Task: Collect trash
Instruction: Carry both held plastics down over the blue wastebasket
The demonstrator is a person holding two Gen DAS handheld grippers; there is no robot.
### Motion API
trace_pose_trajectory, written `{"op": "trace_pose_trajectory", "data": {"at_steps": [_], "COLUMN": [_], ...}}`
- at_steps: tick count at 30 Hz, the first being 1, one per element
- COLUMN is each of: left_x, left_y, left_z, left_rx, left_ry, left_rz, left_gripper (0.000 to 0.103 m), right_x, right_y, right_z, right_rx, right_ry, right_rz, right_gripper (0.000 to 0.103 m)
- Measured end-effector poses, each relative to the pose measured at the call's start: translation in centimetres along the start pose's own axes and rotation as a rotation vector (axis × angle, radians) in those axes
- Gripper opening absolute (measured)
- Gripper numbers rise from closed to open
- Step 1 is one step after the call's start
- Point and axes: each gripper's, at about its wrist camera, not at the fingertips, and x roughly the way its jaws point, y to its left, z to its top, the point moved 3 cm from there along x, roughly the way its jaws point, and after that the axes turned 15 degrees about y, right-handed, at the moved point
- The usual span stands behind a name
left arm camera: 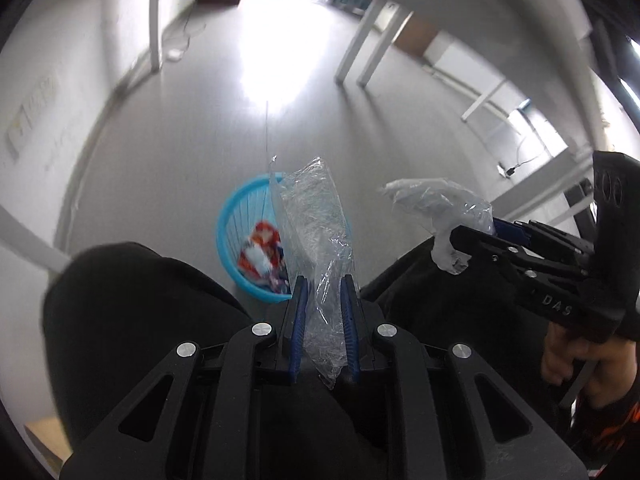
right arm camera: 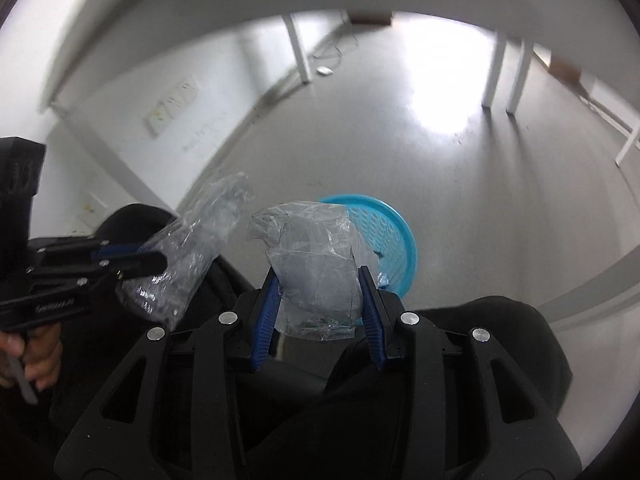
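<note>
Only the left wrist view shows red-and-white trash (left arm camera: 262, 250) in the blue basket (left arm camera: 230, 224) beyond the left gripper (left arm camera: 325, 300), pinching a crumpled clear wrapper (left arm camera: 316, 216); right gripper (right arm camera: 320, 292) pinches a clear plastic sheet (right arm camera: 308, 248), its body reading "DAS".

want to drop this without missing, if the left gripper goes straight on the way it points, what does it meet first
Most likely the blue basket on the floor. The left gripper, shut on a clear plastic wrapper, points down toward it; depth is unclear.

Black hand-held gripper (left arm camera: 324, 300) with blue pads, silver screws.
</note>
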Motion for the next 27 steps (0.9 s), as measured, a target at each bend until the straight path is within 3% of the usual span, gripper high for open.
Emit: {"op": "trace_pose_trajectory", "data": {"at_steps": [2,4,7,20,27], "left_x": [1.4,2.4,4.0,9.1,11.9], "left_y": [0.0,0.0,0.6,3.9,4.0], "left_z": [1.0,1.8,3.2,7.0,9.4], "left_rx": [-0.017,-0.026,-0.02,-0.154,-0.163], "left_ry": [0.033,0.059,0.078,0.213,0.239], "left_rz": [0.029,0.018,0.066,0.004,0.052], "left_gripper": [0.016,0.016,0.016,0.016,0.017], "right_x": [2.4,3.9,5.7,12.4,16.3], "right_y": [-0.3,-0.7,-1.3,-2.4,-3.9], "right_z": [0.8,1.5,2.6,6.5,8.4], "right_rx": [0.007,0.054,0.086,0.131,0.173], "right_ry": [0.046,0.096,0.135,0.252,0.326], "right_rz": [-0.045,0.014,0.029,-0.008,0.007], "right_gripper": [0.036,0.036,0.036,0.036,0.036]}}
